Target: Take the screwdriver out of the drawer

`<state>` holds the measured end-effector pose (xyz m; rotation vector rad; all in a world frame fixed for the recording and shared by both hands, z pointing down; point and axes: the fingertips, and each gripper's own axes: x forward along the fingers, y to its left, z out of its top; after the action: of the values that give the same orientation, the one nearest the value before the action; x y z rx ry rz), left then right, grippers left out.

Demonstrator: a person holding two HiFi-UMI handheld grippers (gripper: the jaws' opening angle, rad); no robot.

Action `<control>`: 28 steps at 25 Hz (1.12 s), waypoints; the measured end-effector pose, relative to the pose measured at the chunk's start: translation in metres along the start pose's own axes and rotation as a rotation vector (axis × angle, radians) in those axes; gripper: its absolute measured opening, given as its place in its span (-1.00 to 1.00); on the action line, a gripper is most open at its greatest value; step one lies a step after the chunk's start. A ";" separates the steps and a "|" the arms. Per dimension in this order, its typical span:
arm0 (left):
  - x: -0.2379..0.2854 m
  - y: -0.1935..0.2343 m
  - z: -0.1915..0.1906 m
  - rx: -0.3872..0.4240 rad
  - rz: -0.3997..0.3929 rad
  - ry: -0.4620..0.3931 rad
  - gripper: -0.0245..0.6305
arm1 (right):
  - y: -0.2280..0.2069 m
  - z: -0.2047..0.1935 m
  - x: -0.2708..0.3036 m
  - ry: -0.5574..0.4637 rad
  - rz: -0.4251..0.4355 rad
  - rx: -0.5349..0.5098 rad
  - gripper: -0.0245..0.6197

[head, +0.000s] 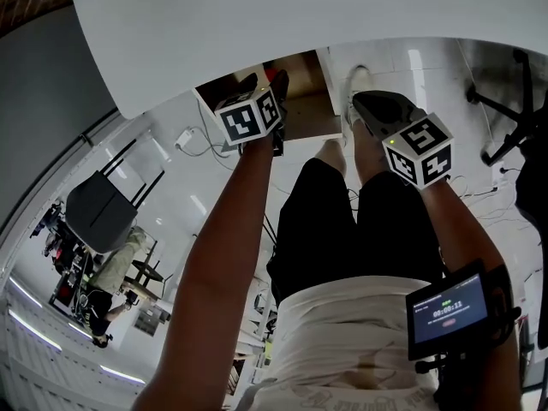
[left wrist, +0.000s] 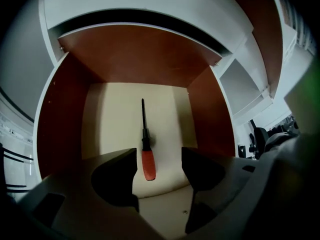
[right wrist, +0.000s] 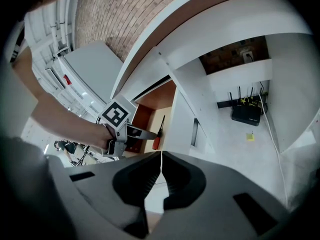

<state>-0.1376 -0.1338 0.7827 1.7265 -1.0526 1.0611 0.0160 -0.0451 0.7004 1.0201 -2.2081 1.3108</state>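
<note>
Screwdriver (left wrist: pixel 145 149) lies along the drawer (left wrist: pixel 115 59), handle toward the left gripper (left wrist: pixel 159 156), whose jaws stand apart, seemingly not touching. On the right gripper (right wrist: pixel 161 159), jaws are together.

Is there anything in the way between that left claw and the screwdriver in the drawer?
Nothing visible stands in the way. The screwdriver lies alone on the pale floor of the open drawer, its red handle toward the left gripper. The jaws stand wide apart, the handle shows in the gap between them, and it is not yet gripped.
</note>
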 end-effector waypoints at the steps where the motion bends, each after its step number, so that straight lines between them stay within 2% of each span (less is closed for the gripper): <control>1: 0.002 0.000 0.001 0.004 0.004 0.000 -0.04 | -0.001 0.000 0.000 0.000 -0.001 0.001 -0.85; 10: 0.018 0.012 0.011 0.028 0.037 0.006 -0.13 | -0.009 0.000 -0.004 -0.018 -0.025 0.025 -0.85; 15: 0.026 0.018 0.019 -0.007 0.048 -0.005 -0.15 | -0.016 -0.004 -0.008 -0.023 -0.038 0.044 -0.85; 24: 0.030 0.033 0.019 -0.001 0.114 -0.002 -0.31 | -0.015 -0.004 -0.009 -0.022 -0.040 0.050 -0.85; 28: 0.038 0.034 0.019 -0.004 0.143 0.002 -0.35 | -0.030 -0.007 -0.015 -0.023 -0.055 0.058 -0.85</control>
<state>-0.1539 -0.1701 0.8196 1.6660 -1.1907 1.1478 0.0481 -0.0423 0.7127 1.1147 -2.1542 1.3530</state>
